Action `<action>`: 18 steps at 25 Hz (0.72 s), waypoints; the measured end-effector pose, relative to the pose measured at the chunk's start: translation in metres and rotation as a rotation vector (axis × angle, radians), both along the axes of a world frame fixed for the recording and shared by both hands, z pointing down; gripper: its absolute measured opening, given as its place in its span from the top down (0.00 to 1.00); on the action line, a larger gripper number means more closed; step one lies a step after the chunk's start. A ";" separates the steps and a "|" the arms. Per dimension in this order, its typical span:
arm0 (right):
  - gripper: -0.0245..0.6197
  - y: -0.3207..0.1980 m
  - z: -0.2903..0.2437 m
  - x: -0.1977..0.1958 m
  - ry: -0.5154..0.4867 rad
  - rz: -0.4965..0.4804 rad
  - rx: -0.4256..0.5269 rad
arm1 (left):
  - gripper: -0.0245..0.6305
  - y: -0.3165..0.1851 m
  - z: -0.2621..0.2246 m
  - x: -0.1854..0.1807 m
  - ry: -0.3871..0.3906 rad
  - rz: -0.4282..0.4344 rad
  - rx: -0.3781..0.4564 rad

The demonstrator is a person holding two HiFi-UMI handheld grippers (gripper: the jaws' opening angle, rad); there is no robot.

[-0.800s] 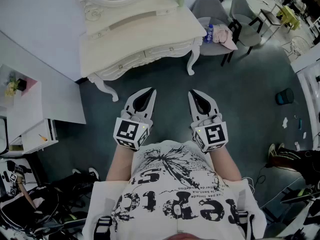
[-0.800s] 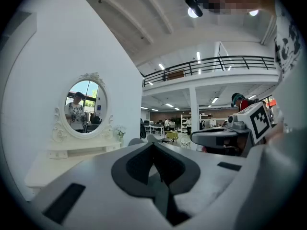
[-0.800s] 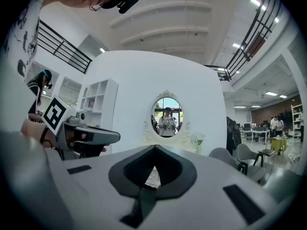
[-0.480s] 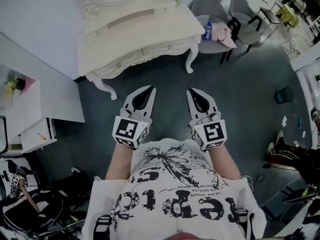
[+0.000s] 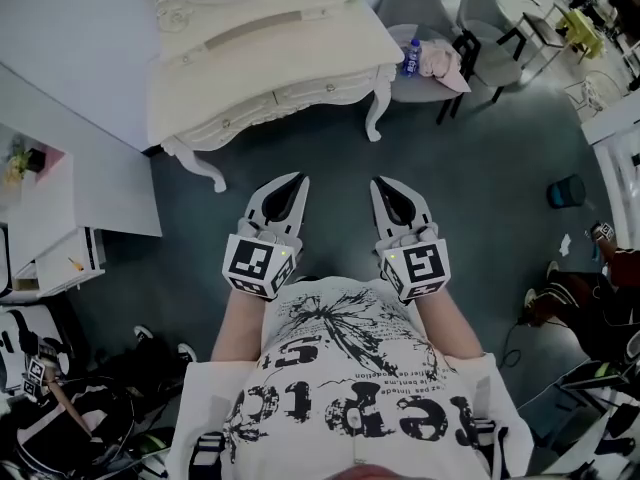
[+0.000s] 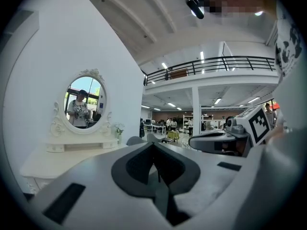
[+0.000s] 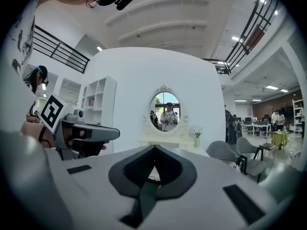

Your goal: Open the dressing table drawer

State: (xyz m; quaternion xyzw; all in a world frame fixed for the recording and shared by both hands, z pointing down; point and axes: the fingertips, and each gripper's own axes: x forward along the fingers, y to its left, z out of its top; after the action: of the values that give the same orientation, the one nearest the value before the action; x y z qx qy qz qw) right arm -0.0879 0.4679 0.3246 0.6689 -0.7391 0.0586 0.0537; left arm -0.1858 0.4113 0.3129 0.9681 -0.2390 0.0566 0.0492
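While held level near the person's chest, the left gripper [image 5: 297, 181] and right gripper [image 5: 379, 183] have jaws together, gripping nothing. Farther ahead, well apart from both, stands the dressing table [image 5: 260, 48], its drawer [image 5: 300, 94] shut. The approach seems under way; next, step closer and part the jaws around a knob [image 5: 330, 88].

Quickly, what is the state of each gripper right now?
Left gripper: closed, holding nothing.
Right gripper: closed, holding nothing.
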 end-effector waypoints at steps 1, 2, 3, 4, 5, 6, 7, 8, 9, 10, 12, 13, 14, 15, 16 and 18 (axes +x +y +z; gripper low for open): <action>0.94 0.001 0.002 0.003 0.000 -0.004 -0.005 | 0.95 0.001 0.002 0.003 -0.002 -0.004 -0.001; 0.94 0.002 0.004 0.006 0.001 -0.008 -0.009 | 0.95 0.002 0.004 0.005 -0.006 -0.008 -0.001; 0.94 0.001 0.006 0.009 0.003 -0.009 -0.015 | 0.95 0.003 0.007 0.007 -0.010 -0.014 0.000; 0.94 0.000 0.006 0.012 0.007 -0.008 -0.020 | 0.95 0.002 0.010 0.009 -0.016 -0.022 -0.001; 0.94 -0.003 0.006 0.015 0.010 -0.006 -0.022 | 0.95 0.001 0.013 0.010 -0.022 -0.031 -0.004; 0.94 -0.006 0.006 0.017 0.011 -0.006 -0.021 | 0.95 -0.002 0.016 0.010 -0.028 -0.041 -0.010; 0.94 -0.009 0.005 0.018 0.011 -0.009 -0.018 | 0.95 -0.004 0.019 0.010 -0.032 -0.049 -0.018; 0.94 -0.013 0.005 0.020 0.011 -0.012 -0.015 | 0.95 -0.008 0.021 0.011 -0.033 -0.056 -0.025; 0.94 -0.017 0.005 0.021 0.012 -0.015 -0.011 | 0.95 -0.013 0.023 0.012 -0.032 -0.061 -0.028; 0.94 -0.022 0.007 0.023 0.014 -0.015 -0.008 | 0.95 -0.019 0.025 0.013 -0.032 -0.062 -0.026; 0.94 -0.036 0.010 0.028 0.017 -0.005 -0.008 | 0.95 -0.034 0.029 0.016 -0.037 -0.054 -0.019; 0.94 -0.045 0.012 0.031 0.015 0.003 -0.011 | 0.95 -0.043 0.030 0.018 -0.039 -0.047 -0.018; 0.94 -0.056 0.014 0.034 0.011 0.011 -0.015 | 0.95 -0.054 0.032 0.020 -0.039 -0.041 -0.021; 0.94 -0.068 0.016 0.037 0.008 0.018 -0.019 | 0.95 -0.067 0.034 0.022 -0.037 -0.037 -0.024; 0.94 -0.081 0.019 0.040 0.007 0.023 -0.024 | 0.95 -0.081 0.035 0.024 -0.033 -0.035 -0.029; 0.94 -0.109 0.022 0.044 0.019 0.027 -0.035 | 0.95 -0.112 0.037 0.028 -0.025 -0.032 -0.039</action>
State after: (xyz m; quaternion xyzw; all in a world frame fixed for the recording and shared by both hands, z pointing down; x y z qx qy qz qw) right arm -0.0437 0.3586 0.3469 0.6783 -0.7284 0.0657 0.0715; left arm -0.1574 0.2993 0.3497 0.9622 -0.2539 0.0728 0.0661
